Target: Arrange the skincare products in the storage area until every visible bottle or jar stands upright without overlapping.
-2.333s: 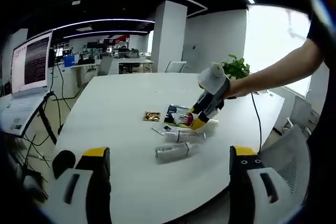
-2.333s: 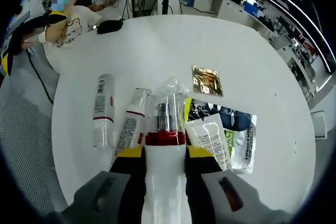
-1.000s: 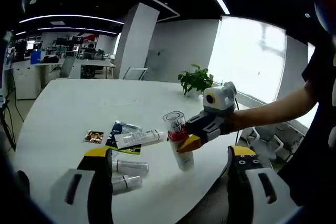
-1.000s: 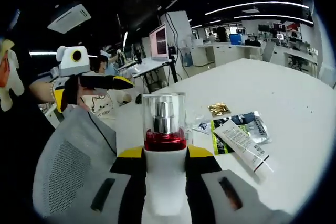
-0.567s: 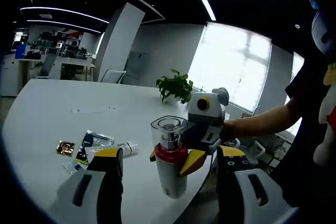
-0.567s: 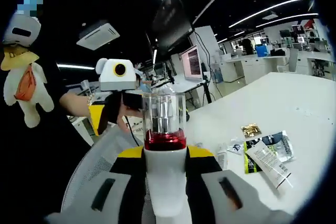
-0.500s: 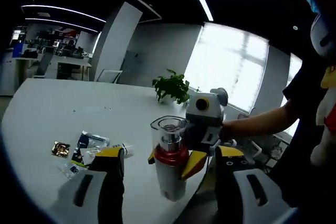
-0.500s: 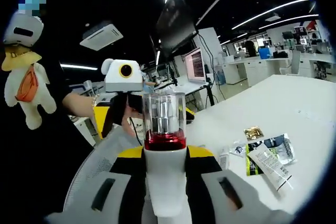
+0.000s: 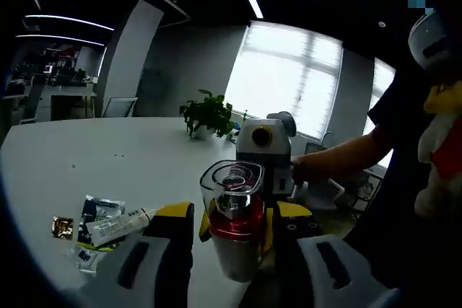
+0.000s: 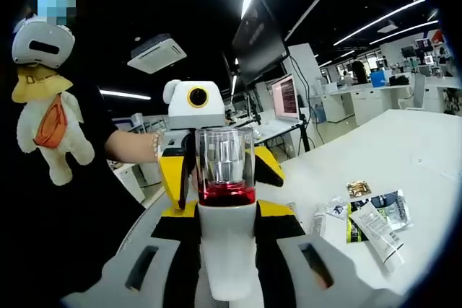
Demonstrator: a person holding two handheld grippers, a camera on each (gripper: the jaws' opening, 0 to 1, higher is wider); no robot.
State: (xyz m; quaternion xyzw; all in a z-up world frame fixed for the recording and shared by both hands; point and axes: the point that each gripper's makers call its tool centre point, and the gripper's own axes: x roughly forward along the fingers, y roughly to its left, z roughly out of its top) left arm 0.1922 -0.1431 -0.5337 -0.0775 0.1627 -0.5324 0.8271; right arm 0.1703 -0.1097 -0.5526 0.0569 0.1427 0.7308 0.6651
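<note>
Skincare pump bottle (image 10: 225,200), white with a red collar and clear cap, stands pinched in the right gripper (image 10: 225,210), now lifted off the table (image 10: 404,156) and facing the left gripper (image 9: 232,221), whose jaws are spread around it. That suggests a handover. Tubes and sachets (image 10: 372,225) lie flat at 3 o'clock; no containers are visible.
</note>
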